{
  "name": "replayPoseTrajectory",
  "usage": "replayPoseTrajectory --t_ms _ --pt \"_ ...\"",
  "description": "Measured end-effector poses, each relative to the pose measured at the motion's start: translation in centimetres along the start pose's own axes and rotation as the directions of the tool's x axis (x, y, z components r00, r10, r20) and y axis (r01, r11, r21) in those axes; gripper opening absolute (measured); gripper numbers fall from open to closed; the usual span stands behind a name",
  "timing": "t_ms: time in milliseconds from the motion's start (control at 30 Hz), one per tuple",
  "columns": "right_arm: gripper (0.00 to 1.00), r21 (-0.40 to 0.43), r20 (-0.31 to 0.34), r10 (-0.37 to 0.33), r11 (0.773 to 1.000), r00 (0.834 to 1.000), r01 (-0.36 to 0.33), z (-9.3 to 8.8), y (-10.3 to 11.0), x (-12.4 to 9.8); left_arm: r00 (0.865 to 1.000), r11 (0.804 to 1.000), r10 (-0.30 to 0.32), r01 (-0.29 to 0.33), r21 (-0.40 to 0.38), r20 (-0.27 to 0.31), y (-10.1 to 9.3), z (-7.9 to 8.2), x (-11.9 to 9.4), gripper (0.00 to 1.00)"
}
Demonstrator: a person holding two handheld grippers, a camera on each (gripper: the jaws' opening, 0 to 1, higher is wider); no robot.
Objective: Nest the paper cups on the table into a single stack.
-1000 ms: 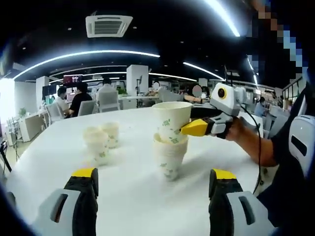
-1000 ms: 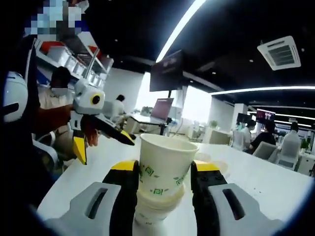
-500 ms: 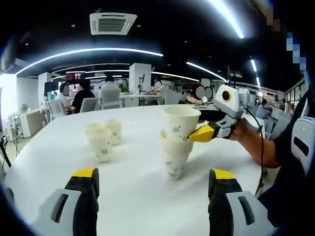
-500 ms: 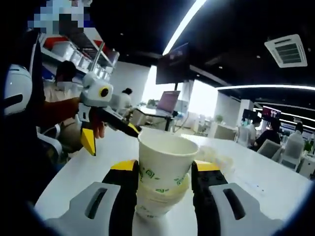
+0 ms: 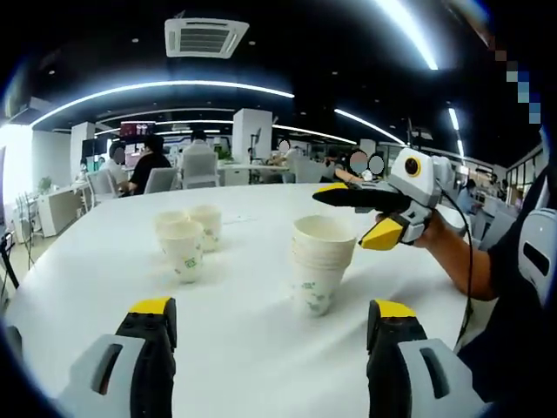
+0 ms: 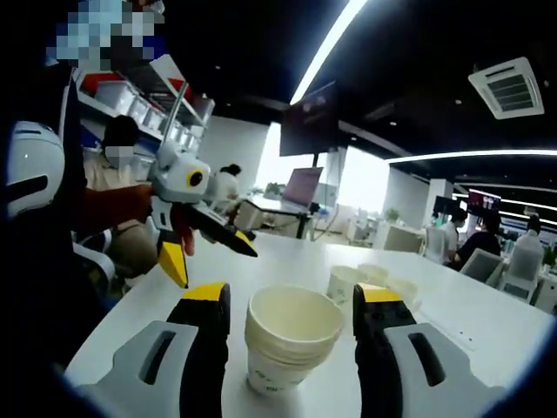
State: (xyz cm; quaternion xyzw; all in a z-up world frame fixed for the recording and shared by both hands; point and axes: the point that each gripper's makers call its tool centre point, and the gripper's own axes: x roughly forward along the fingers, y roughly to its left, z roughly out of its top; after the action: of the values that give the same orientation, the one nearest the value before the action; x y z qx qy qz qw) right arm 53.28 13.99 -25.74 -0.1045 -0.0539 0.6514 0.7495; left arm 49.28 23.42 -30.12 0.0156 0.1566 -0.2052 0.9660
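In the left gripper view, the left tongs [image 5: 270, 348] stand wide apart over bare white table [image 5: 235, 366], holding nothing. Left of centre, two single paper cups [image 5: 193, 242] stand touching each other, well apart from the nested cup stack [image 5: 320, 274]. Right of the stack, the right tongs [image 5: 364, 216] hang spread just above its rim. In the right gripper view, the right tongs [image 6: 291, 305] flank the stack [image 6: 291, 344] without touching; the left tongs [image 6: 211, 246] gape at left.
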Motion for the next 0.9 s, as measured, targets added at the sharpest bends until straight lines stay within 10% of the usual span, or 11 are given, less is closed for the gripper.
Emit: replayPoseTrajectory --t_ms 233,500,900 --pt "0.6 -0.007 0.009 0.003 1.0 1.0 -0.003 0.6 0.0 -0.4 1.0 1.0 0.008 -0.008 0.0 -0.005 0.6 -0.1 0.3 0.95" --pt "0.63 0.088 0.17 0.086 0.991 0.982 -0.102 4.6 1.0 -2.1 0.998 0.998 0.066 -0.066 -0.019 -0.019 3.1 -0.7 1.1 0.89" --pt "0.82 0.06 0.147 0.142 0.987 0.979 -0.152 4.4 2.6 -1.7 0.981 0.98 0.196 -0.196 -0.011 -0.01 8.9 0.6 6.0 0.72"
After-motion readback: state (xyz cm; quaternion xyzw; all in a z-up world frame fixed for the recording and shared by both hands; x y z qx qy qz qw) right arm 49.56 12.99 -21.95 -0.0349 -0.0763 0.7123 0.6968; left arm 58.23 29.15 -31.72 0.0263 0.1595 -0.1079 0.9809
